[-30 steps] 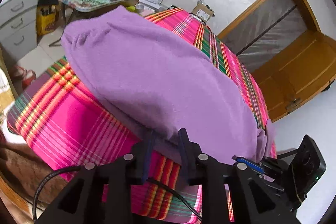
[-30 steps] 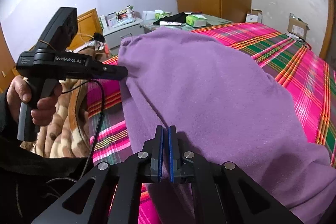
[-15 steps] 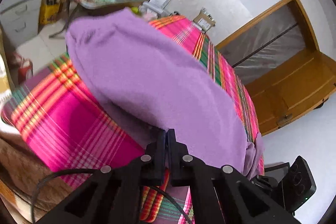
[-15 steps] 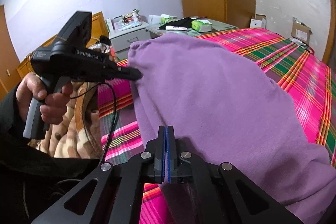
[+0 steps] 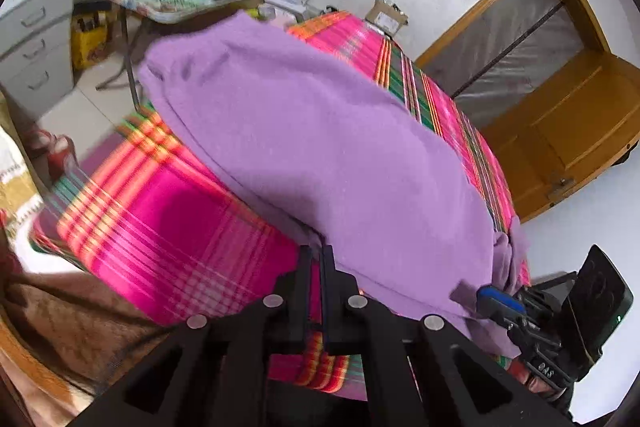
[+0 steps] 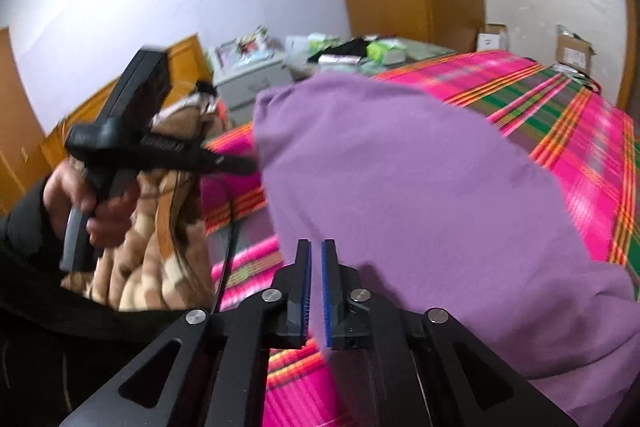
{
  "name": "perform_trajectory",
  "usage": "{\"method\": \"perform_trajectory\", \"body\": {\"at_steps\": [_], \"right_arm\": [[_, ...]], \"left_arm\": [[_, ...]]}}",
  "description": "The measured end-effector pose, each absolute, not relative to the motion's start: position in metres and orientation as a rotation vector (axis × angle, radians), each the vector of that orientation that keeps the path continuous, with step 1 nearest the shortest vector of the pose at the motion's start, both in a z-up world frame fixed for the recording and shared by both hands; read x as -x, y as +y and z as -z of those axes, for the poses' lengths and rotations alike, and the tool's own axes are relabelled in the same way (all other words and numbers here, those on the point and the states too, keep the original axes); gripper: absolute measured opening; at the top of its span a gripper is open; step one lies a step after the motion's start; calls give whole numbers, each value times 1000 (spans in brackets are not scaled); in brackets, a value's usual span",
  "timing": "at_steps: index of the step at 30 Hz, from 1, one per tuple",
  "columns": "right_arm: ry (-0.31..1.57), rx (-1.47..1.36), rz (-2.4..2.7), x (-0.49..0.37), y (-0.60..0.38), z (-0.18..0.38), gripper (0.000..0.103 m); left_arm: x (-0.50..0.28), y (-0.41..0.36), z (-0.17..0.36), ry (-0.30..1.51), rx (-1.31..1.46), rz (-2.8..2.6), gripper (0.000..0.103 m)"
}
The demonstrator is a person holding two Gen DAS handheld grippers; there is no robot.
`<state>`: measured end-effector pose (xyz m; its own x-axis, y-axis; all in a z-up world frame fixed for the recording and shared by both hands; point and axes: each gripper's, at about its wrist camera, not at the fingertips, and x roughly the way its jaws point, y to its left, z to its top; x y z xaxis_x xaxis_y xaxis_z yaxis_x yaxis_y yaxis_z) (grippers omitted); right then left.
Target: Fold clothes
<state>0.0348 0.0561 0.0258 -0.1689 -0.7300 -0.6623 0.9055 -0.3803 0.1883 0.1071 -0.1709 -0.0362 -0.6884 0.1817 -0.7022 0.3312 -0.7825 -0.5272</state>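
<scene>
Left wrist view: left gripper [image 5: 316, 251] has its jaws pressed together on the near edge of the purple garment [image 5: 320, 147], hem pinched right at the fingertips. The garment lies spread ahead of both tools on the pink plaid bedspread [image 5: 168, 227], most of it beyond the tips and off to the right. In the right wrist view the right gripper [image 6: 316, 247] has its jaws opening, blue pads a little apart, purple cloth between them; whether the pads press on it I can't tell, looks loose. The left tool shows there too, off to the left, nose touching the garment's far-left edge, a hand [image 6: 92, 199] on its grip.

Judgement: the step is taking the near hem at two points before folding it over. To do it well, reseat the right pads fully over the hem, deep enough to catch all layers, at the same edge line as the left pinch. Lift both together and level so the cloth doesn't skew or drag the bedspread.
</scene>
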Motion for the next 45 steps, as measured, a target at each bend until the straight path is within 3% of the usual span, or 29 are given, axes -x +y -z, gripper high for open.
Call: {"method": "perform_trajectory", "body": {"at_steps": [6, 16, 18, 20, 26, 32, 37, 40, 45], "right_arm": [[304, -951, 1825, -19, 56, -1, 10], [192, -993, 1935, -7, 105, -13, 10], [132, -992, 2006, 1, 126, -19, 10], [73, -983, 2088, 8, 148, -27, 21], [-195, -1015, 2342, 41, 228, -38, 35], [-563, -1160, 2438, 68, 304, -20, 36], [-710, -1220, 2427, 81, 329, -10, 36], [-707, -1209, 2439, 85, 329, -15, 36], [-524, -1203, 2483, 96, 303, -30, 36]], "left_arm": [[-93, -174, 30, 901, -1161, 2655, 2], [-87, -180, 37, 776, -1200, 2623, 2], [-85, -173, 30, 755, -1179, 2647, 2], [-79, -163, 24, 748, -1170, 2687, 2], [-52, -116, 19, 683, -1247, 2821, 2], [-42, -78, 25, 637, -1342, 2889, 2], [-35, -58, 21, 612, -1385, 2949, 2], [-29, -41, 18, 580, -1409, 3002, 2], [-18, -13, 15, 525, -1463, 3077, 3]]}}
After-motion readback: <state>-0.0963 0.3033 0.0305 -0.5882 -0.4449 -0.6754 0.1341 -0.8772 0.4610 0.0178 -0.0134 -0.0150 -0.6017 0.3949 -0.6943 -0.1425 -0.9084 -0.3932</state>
